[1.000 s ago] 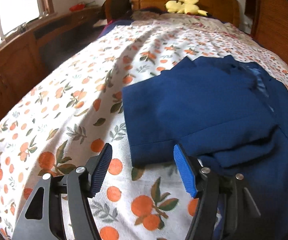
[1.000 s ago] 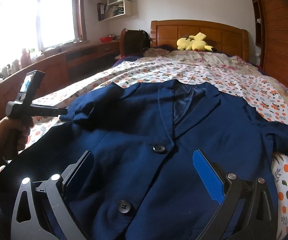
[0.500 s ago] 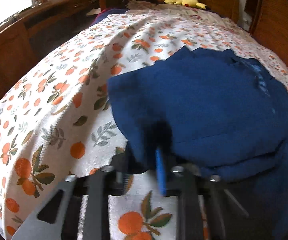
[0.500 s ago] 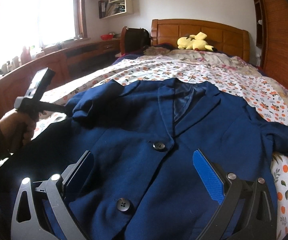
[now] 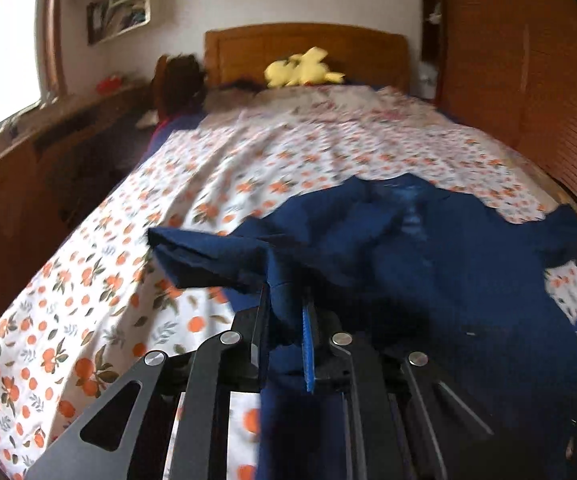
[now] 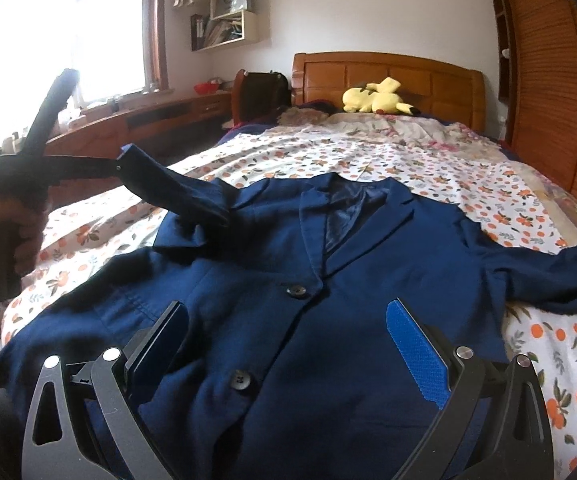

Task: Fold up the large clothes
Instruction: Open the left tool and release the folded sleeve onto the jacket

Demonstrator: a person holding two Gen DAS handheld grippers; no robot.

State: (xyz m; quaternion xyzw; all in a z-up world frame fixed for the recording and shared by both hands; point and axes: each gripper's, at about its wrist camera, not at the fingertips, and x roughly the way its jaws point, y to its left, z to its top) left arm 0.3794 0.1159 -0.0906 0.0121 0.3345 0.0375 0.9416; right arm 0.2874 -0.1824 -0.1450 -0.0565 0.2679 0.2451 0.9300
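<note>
Item: navy blazer (image 6: pixel 308 320), flat on bed (image 6: pixel 488 184). Our L tongs (image 5: pixel 284 320) closing, clamped on sleeve (image 6: pixel 176 188), raised for fold-in. R tongs (image 6: pixel 288 344) apart, empty, above hem.
</note>
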